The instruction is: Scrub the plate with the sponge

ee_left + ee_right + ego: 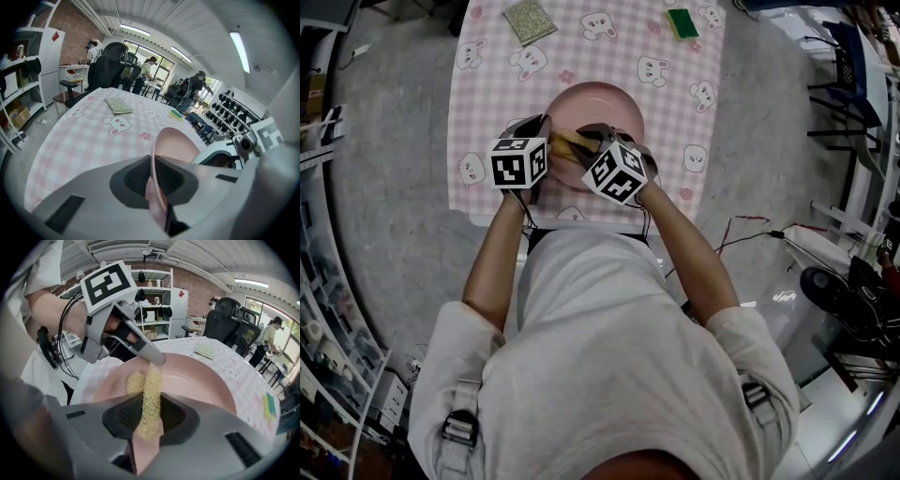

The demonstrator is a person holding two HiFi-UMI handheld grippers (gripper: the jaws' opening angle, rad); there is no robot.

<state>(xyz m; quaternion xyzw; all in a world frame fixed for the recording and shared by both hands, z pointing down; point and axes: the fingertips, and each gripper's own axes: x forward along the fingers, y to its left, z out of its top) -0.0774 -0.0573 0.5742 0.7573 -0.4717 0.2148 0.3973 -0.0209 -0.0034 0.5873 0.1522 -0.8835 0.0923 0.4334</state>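
A pink plate lies on the pink checked tablecloth near the table's front edge. My left gripper is shut on the plate's near left rim; in the left gripper view the rim stands edge-on between the jaws of this gripper. My right gripper is shut on a yellow mesh sponge, whose far end rests inside the plate, touching the left gripper's fingertip. From above, the sponge shows between the two grippers, with my right gripper beside it.
A silvery scouring pad and a green-and-yellow sponge lie at the table's far end. Shelving stands to the left, cables and equipment on the floor to the right. Office chairs and people are beyond the table.
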